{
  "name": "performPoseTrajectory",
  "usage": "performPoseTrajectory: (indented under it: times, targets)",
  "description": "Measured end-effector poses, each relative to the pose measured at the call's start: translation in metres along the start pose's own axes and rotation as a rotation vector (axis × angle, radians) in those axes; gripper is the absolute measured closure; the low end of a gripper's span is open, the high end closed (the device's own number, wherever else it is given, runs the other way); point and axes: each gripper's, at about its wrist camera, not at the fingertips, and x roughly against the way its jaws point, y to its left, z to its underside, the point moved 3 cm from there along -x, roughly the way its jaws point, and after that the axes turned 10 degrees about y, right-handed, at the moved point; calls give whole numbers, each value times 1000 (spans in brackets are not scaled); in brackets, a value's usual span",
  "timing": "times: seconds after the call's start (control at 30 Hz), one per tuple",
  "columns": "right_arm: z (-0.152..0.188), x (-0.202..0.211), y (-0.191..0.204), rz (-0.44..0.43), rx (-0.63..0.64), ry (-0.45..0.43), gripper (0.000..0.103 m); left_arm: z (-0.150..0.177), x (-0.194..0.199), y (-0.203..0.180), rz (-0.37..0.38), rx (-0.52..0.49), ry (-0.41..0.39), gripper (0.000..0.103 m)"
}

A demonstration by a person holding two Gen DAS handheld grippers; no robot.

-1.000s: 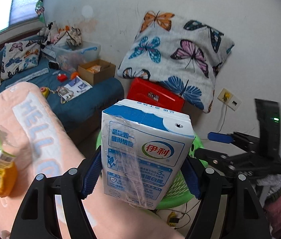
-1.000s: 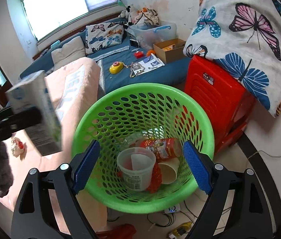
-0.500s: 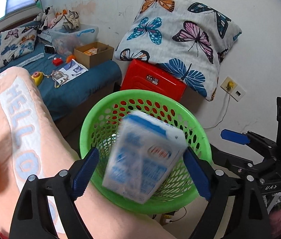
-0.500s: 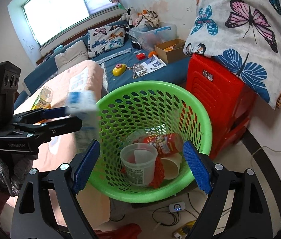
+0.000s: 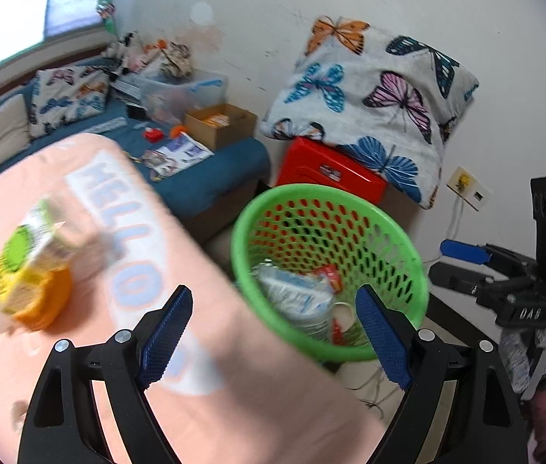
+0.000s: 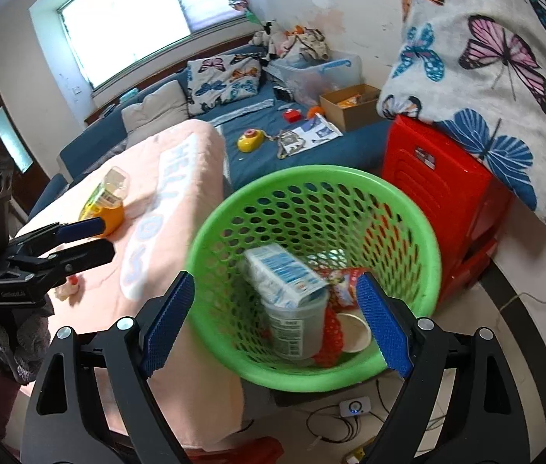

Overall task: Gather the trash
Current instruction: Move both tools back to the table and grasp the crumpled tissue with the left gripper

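Since a second ago the milk carton (image 6: pixel 284 274) has left the left gripper (image 5: pixel 273 332) and now lies inside the green basket (image 6: pixel 408 208). It rests tilted on a clear plastic cup (image 6: pixel 296 328), its long axis running from the basket's far-left wall toward the near-right, its blue top end pointing at the far-left wall.

On the left, an orange-and-yellow bottle (image 5: pixel 29 274) lies on its side near the far-left part of the pink blanket (image 5: pixel 203 367), well apart from the basket. The left gripper's jaws stand wide apart and empty, over the blanket's right edge beside the basket. The right gripper (image 6: pixel 275 326) is also wide open with nothing between its pads, hovering over the basket's near rim.

What could go wrong, I think: the carton only leans on the cup and may slide lower if the basket is bumped. The bottle is round and could roll on the soft blanket when a pad pushes it.
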Motion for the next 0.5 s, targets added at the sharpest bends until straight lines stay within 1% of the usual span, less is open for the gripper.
performPoseTrajectory:
  times: [0.3,0.37,0.5]
  targets:
    - [-7,-3,48,-57,84,-10,17,46,49,55,-156,80,-52,20]
    - [-7,-5,55,-69,97,-7,17,57,60,71,-206,108,-65,20]
    - [-7,-11,76,-89,132,2,17,76,72,102,-273,156,-64,20]
